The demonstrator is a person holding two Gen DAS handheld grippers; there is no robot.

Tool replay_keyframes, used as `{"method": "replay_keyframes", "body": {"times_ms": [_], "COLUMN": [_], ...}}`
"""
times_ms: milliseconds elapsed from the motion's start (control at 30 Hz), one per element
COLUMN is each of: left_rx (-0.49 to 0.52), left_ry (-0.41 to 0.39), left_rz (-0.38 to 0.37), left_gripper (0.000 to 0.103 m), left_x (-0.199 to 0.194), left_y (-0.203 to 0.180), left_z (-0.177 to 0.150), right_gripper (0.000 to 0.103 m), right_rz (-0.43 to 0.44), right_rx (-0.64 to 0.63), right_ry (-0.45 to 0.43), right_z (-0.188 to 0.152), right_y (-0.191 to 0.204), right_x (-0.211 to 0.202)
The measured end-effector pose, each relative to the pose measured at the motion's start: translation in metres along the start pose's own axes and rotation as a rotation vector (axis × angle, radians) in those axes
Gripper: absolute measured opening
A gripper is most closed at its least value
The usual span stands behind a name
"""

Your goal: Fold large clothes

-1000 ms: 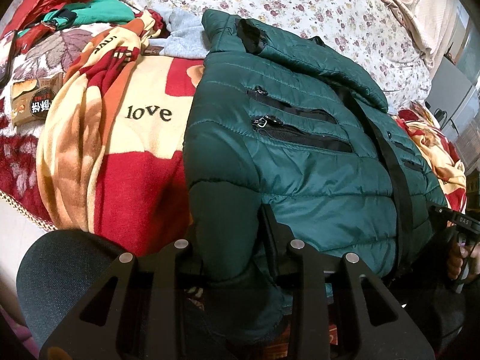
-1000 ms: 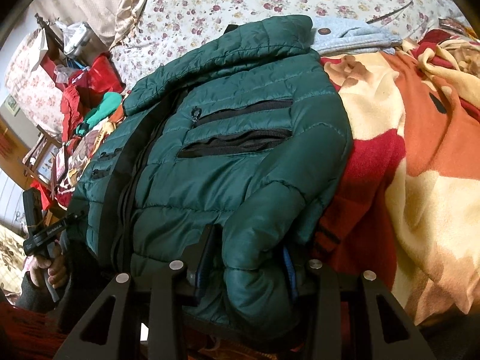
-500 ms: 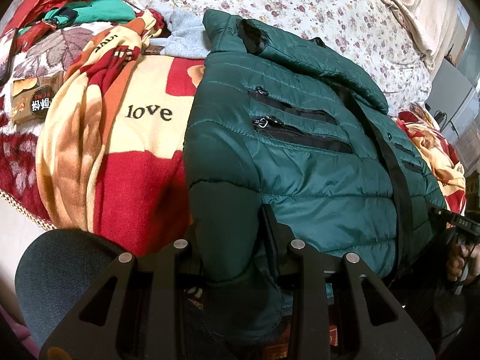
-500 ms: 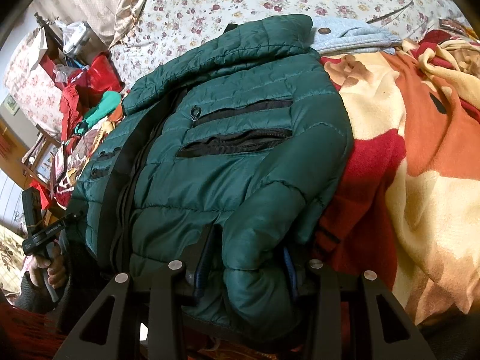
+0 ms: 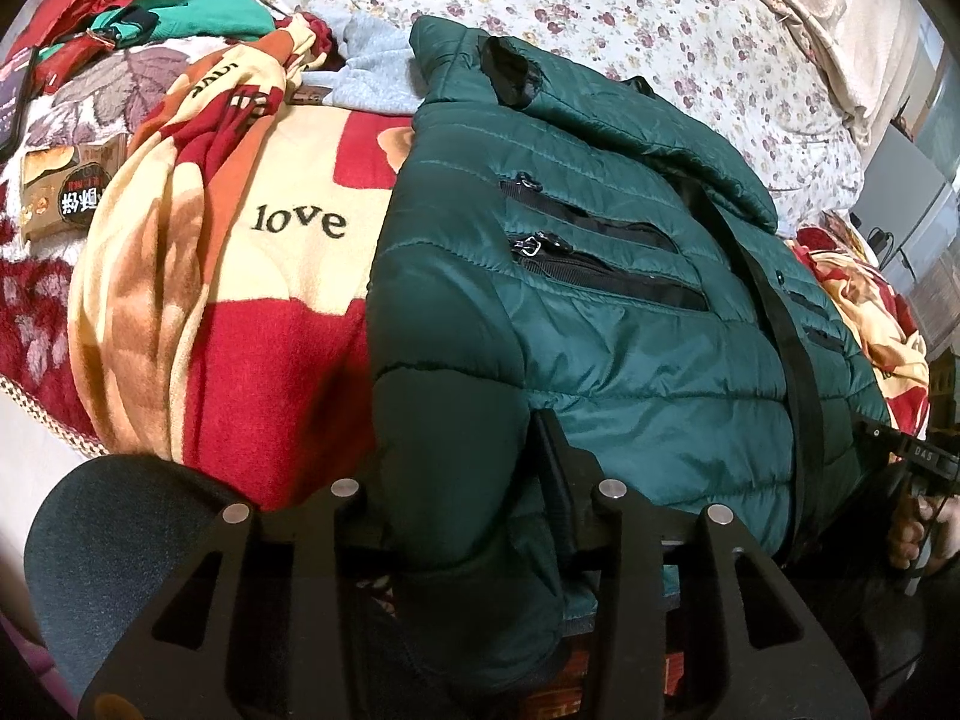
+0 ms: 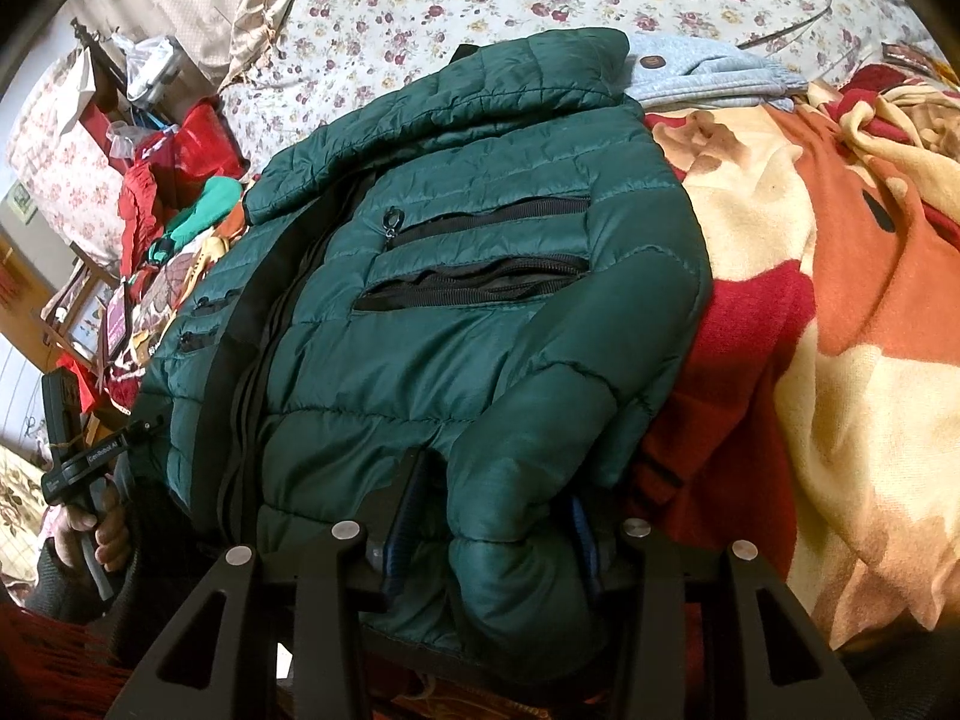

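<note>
Left wrist view: left gripper [image 5: 462, 480] is clamped on the jacket [image 5: 600, 300] sleeve [image 5: 444, 450], jacket stretching away up the bed [image 5: 600, 0], blanket [image 5: 240, 276] alongside

Right wrist view: right gripper [image 6: 492, 516] pinches the other sleeve [image 6: 522, 480]. Each hand's got its own side, nothing's blocking a fold inward

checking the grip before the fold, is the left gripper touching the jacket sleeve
Touching. In the left wrist view the left gripper has its fingers on either side of the sleeve of the green jacket, and the padding bulges between them.
</note>
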State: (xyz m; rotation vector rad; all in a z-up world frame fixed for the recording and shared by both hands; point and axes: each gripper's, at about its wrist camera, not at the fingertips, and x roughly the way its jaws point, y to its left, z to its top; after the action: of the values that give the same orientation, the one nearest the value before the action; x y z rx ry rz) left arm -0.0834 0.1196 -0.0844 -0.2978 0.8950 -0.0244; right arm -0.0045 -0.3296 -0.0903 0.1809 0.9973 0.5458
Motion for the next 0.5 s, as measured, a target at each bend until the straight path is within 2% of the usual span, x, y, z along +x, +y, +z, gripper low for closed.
{"method": "replay_keyframes", "body": {"times_ms": [167,200,333,500], "left_rx": [0.006,0.01,0.021,0.03], "left_ry": [-0.002,-0.004,-0.033,-0.065], "left_rz": [0.005,0.007,0.004,-0.01], "left_gripper": [0.037,0.033,0.016,0.011], "left_x": [0.0,0.0,-0.007,-0.024], "left_y": [-0.001,-0.002,-0.005,-0.011], "left_z": [0.0,-0.001,-0.001,-0.003], "right_gripper": [0.042,0.041,0.023,0.017], "right_rz": [-0.003,-0.006,-0.037,-0.027], "right_rx": [-0.004,-0.006,-0.023,-0.043], "right_ry": [-0.002,-0.004,-0.039,-0.12], "right_z": [0.0,0.0,0.0,0.003], "right_y": [0.0,0.001,0.006,0.013], "right_x": [0.0,-0.001,-0.011,-0.038]}}
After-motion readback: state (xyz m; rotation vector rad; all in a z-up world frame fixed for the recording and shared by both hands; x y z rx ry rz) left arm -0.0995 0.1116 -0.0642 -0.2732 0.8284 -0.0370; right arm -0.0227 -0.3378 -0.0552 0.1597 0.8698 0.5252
